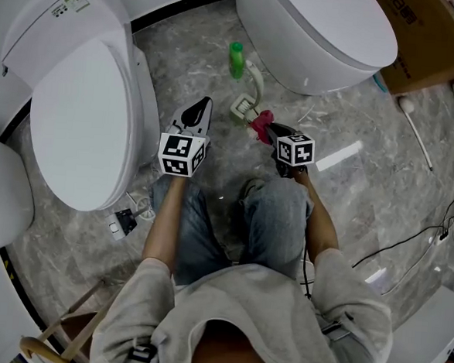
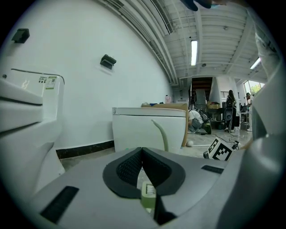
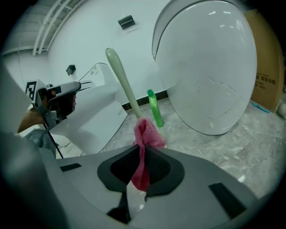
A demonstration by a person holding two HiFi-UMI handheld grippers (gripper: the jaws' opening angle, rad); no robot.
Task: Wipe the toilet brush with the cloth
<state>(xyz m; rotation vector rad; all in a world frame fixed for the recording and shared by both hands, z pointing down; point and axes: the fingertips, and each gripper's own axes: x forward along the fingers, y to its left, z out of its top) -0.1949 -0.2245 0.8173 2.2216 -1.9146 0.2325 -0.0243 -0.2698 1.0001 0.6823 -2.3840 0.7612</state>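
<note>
Fingers of the right gripper (image 3: 142,151): clenched on the pink cloth (image 3: 145,133), which bunches above the tips and hangs below them. Fingers of the left gripper (image 2: 142,151): pressed together, nothing between them.

Toilet brush (image 1: 245,104): on the marble floor (image 1: 350,193), between the lidded toilet (image 1: 84,120) and the second toilet (image 1: 315,35), pale handle leaning upward. Cloth lies just beside the lower handle; contact not resolvable. Left gripper near the brush head, apart from it. Green bottle (image 1: 235,59) stands behind the brush.
</note>
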